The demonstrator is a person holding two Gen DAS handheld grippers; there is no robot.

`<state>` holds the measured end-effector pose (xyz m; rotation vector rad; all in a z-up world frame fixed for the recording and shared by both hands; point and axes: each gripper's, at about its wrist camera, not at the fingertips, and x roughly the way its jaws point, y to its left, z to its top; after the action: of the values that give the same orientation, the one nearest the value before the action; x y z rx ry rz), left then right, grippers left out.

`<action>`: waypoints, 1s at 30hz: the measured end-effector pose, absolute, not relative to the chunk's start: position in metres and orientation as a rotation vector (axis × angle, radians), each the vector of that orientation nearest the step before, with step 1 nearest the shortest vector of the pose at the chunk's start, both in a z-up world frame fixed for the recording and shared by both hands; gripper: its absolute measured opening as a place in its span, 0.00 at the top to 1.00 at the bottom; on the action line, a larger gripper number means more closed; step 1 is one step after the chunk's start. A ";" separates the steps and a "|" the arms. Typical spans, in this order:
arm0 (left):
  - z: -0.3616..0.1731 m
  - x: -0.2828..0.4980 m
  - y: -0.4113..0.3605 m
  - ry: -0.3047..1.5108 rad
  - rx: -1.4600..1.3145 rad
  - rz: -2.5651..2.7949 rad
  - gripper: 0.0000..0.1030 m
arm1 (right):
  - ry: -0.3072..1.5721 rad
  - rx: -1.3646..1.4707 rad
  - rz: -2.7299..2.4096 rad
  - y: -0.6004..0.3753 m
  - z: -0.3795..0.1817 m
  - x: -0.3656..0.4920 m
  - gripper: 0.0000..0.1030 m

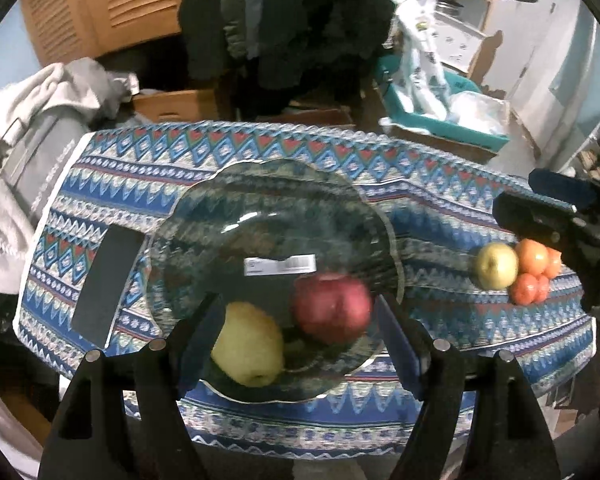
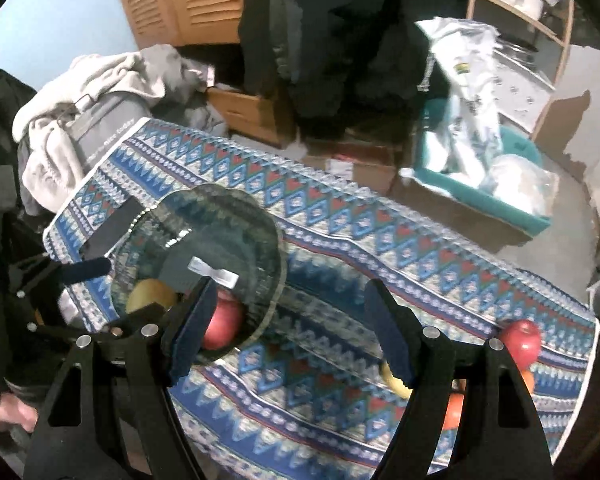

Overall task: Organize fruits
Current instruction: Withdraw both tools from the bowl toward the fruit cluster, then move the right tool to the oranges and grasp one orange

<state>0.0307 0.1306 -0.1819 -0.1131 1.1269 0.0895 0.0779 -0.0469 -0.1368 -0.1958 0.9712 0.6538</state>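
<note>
Patterned blue cloth [image 1: 228, 184] covers the table, with louvered wooden doors [image 1: 112, 0] far behind. From the left wrist, the left gripper [image 1: 300, 312] hangs with jaws spread and holding nothing over the near edge of a glass plate [image 1: 204, 216], where a yellow apple [image 1: 248, 344] and a red apple [image 1: 332, 308] lie side by side; a yellow-green apple [image 1: 496, 266] touches oranges [image 1: 534, 272] to the right. From the right wrist, the right gripper [image 2: 288, 320] has jaws spread over bare cloth, with another red apple [image 2: 520, 340] at right.
</note>
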 end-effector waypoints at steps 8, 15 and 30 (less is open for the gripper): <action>-0.166 0.035 0.090 1.107 -0.084 0.009 0.24 | 0.964 -0.173 0.610 -0.102 -0.132 0.072 0.26; -0.157 0.037 0.057 1.105 -0.058 -0.039 0.24 | 0.953 -0.149 0.568 -0.150 -0.130 0.069 0.26; -0.144 0.041 -0.009 1.076 0.003 -0.138 0.22 | 0.953 -0.103 0.448 -0.241 -0.142 0.068 0.26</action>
<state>0.0411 -0.0091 -0.1438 0.0027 1.0762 -0.1380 0.0684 -0.2407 -0.1417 -0.1033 0.9533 0.4481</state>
